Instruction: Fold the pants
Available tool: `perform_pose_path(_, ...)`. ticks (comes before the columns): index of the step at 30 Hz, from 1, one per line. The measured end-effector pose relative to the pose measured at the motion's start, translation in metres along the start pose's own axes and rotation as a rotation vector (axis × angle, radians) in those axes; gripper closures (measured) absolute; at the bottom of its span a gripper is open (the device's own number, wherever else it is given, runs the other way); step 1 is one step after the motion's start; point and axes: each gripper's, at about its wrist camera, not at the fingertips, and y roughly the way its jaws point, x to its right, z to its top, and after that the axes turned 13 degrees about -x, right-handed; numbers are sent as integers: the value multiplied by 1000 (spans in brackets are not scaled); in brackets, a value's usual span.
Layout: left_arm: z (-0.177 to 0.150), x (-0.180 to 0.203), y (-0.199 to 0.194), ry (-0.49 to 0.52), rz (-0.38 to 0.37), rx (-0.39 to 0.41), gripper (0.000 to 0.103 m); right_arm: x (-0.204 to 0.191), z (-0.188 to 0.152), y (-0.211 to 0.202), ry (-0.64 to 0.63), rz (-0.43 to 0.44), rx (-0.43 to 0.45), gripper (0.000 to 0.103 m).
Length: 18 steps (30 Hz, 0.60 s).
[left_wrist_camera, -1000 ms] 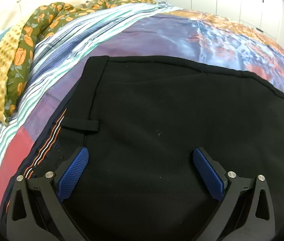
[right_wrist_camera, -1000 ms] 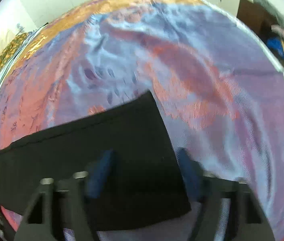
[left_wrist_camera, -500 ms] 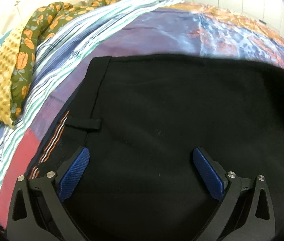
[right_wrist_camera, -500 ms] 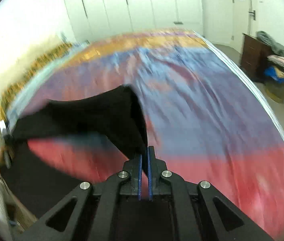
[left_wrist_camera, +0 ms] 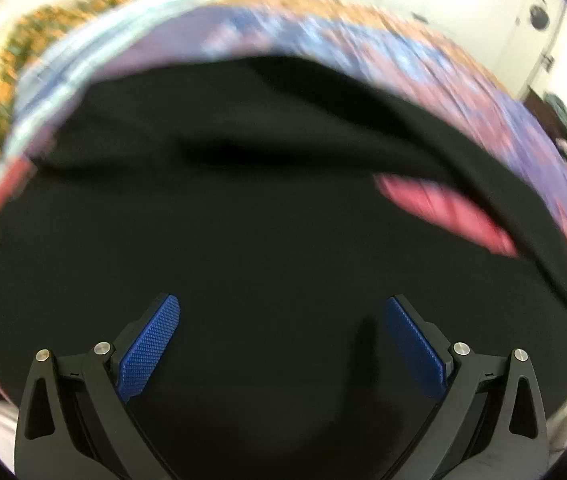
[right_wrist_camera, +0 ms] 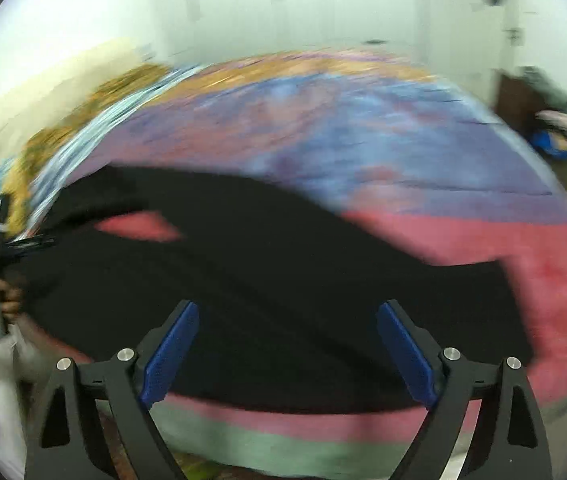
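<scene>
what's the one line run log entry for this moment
task: fold pants | left gripper: open over black pants | right gripper: open, nothing held | pants on bedspread | frames blurred

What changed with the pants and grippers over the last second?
The right gripper clamped the pants at the leg end half a second ago, carried it back toward the waist, and has now let go, fingers wide. The left gripper stayed open over the pants; the bedspread is unchanged.

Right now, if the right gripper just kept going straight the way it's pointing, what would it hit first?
Most likely the black pants, which fill the space ahead of the open right gripper, spread on the bedspread. The picture is blurred, so depth is uncertain.
</scene>
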Motion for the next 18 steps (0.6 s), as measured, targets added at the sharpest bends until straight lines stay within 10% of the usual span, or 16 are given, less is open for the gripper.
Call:
perform_pose_path(5,-23,15,14,65,79,48,0,-27,-4,76,18,-56,-140,10)
perform_pose_path(18,-28,9,18,109,67,56,1,-28,-17,84,27,11,-55,0)
